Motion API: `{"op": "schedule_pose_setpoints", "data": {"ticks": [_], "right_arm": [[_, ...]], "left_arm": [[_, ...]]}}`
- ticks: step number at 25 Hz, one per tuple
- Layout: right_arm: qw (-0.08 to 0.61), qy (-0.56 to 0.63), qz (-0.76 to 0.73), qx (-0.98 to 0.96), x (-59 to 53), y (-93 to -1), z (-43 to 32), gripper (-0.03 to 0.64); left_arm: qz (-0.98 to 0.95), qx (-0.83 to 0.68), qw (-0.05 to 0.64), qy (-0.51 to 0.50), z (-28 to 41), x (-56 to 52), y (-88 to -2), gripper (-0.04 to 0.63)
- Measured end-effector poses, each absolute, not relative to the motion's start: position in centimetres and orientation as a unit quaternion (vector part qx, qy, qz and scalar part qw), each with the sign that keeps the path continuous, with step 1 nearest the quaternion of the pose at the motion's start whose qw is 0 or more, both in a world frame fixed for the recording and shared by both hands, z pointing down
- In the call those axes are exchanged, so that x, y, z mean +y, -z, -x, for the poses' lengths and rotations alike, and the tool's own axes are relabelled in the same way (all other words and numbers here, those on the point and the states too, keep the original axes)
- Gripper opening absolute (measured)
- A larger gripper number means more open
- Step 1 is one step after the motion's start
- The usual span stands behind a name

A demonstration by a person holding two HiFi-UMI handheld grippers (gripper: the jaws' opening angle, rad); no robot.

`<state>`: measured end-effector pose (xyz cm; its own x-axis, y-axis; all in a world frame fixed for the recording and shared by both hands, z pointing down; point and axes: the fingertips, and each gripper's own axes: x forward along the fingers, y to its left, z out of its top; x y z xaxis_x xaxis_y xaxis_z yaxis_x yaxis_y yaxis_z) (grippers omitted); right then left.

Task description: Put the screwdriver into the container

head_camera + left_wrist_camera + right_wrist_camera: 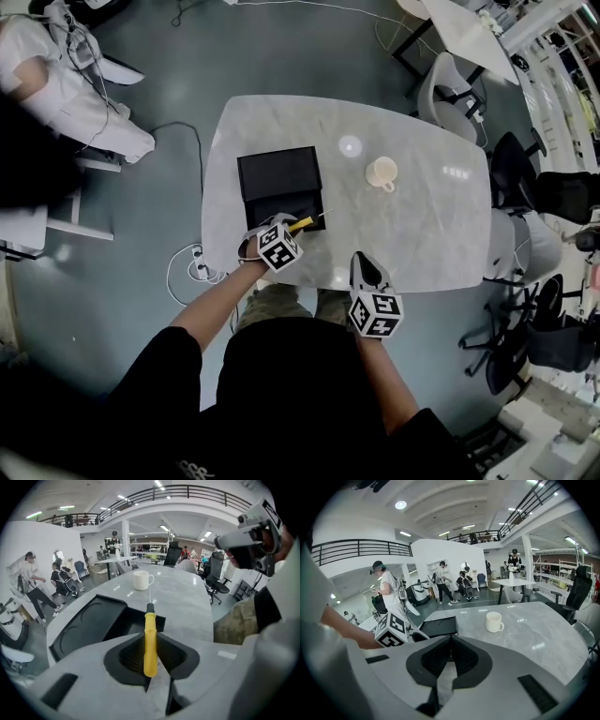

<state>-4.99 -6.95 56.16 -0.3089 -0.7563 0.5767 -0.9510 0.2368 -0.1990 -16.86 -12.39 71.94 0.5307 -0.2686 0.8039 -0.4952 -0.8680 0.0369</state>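
Left tool (150, 633) clenched on smooth yellow plastic-handled screwdriver (150, 653) with a thin steel shaft, over the near edge of the matte black rectangular plastic container (89, 623), which lies at its 12 o'clock. Risks: slick rounded handle twisting in the grip, or the tip snagging the rim. Right tool (449, 641) is at 4 o'clock, jaws together, empty. Glossy grey marble-look worktop (412, 234).

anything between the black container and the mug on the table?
Nothing. In the head view, only bare marble tabletop separates the black container from the mug.
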Motion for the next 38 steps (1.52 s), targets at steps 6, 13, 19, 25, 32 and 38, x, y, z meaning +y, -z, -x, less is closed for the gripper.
{"op": "schedule_pose_setpoints", "data": {"ticks": [6,13,19,25,32,38], "right_arm": [[0.191,-0.252,-0.557,-0.768,-5.8,-55.6,6.8,0.012],[0.175,-0.283,-0.547,-0.768,-7.7,-57.4,7.8,0.012],[0.17,-0.297,-0.529,-0.776,-10.2,-58.3,8.9,0.012],[0.164,-0.307,-0.551,-0.758,-12.4,-58.9,5.6,0.012],[0.163,-0.32,-0.563,-0.744,-13.4,-59.9,3.4,0.012],[0.154,-0.324,-0.562,-0.745,-13.8,-59.9,3.2,0.012]], "left_arm": [[-0.855,-0.224,0.133,-0.448,20.5,-13.0,-73.8,0.086],[-0.844,-0.185,0.138,-0.484,22.9,-13.1,-76.3,0.086],[-0.83,-0.164,0.151,-0.511,23.4,-13.7,-78.3,0.086],[-0.823,-0.144,0.154,-0.527,22.3,-14.1,-79.5,0.086],[-0.808,-0.128,0.144,-0.557,22.2,-14.1,-81.5,0.084],[-0.797,-0.12,0.153,-0.571,22.1,-14.0,-82.3,0.084]]}}
